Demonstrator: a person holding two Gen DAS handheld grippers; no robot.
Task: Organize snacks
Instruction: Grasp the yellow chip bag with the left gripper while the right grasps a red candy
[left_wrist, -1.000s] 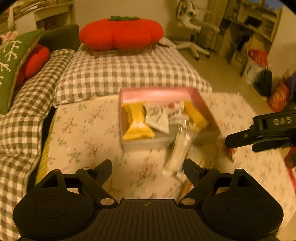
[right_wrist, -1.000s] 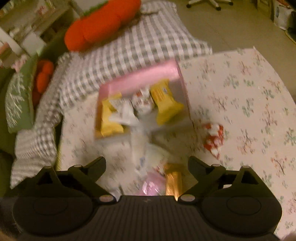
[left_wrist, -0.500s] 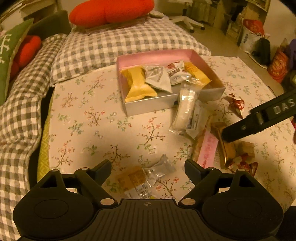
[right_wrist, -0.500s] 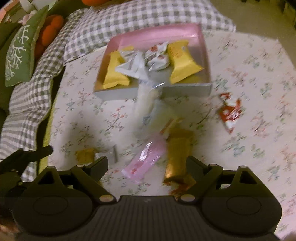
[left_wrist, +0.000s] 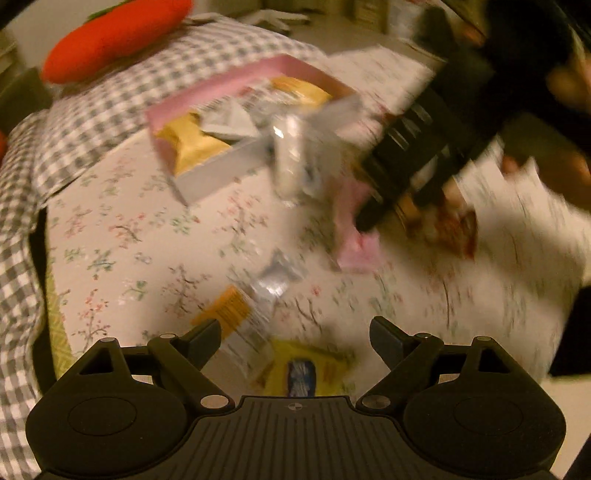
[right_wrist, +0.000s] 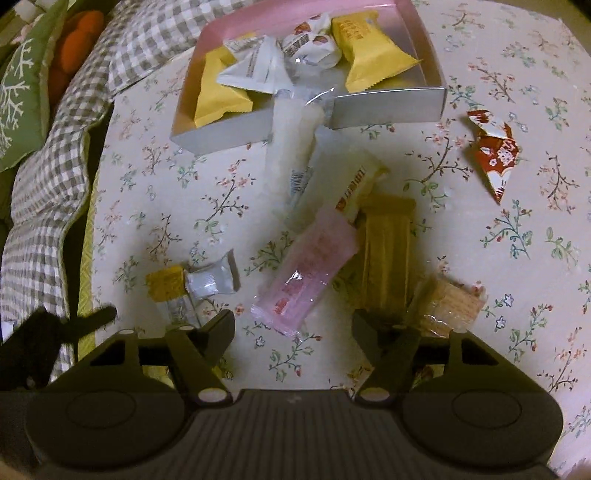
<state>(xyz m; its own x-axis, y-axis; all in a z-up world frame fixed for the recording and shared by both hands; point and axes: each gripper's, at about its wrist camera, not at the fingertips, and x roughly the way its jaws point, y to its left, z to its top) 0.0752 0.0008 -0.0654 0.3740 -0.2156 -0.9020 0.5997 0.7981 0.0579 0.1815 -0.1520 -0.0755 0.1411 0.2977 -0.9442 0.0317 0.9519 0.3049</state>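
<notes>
A pink box (right_wrist: 424, 40) holds several wrapped snacks on a flowered table (right_wrist: 155, 206). Loose snacks lie in front of it: a pink packet (right_wrist: 310, 273), a gold bar (right_wrist: 386, 258), a white packet (right_wrist: 347, 184), a red packet (right_wrist: 495, 155) and a small orange-and-clear packet (right_wrist: 192, 284). My right gripper (right_wrist: 293, 325) is open and empty, low over the pink packet's near end. My left gripper (left_wrist: 295, 336) is open and empty above a yellow packet (left_wrist: 306, 369) and the orange-and-clear packet (left_wrist: 240, 314). The left wrist view is blurred; the right gripper (left_wrist: 402, 166) shows in it over the pink packet (left_wrist: 356, 236).
A checked cushion (right_wrist: 44, 206) and a green pillow (right_wrist: 18, 99) lie left of the table. An orange plush (left_wrist: 114, 37) sits behind the box. A wafer packet (right_wrist: 448, 306) lies by the right gripper's right finger.
Both grippers have dropped lower and closer to the loose snacks. The left gripper has swung toward the table's near left, the right gripper toward the pink packet. Both stay open.
</notes>
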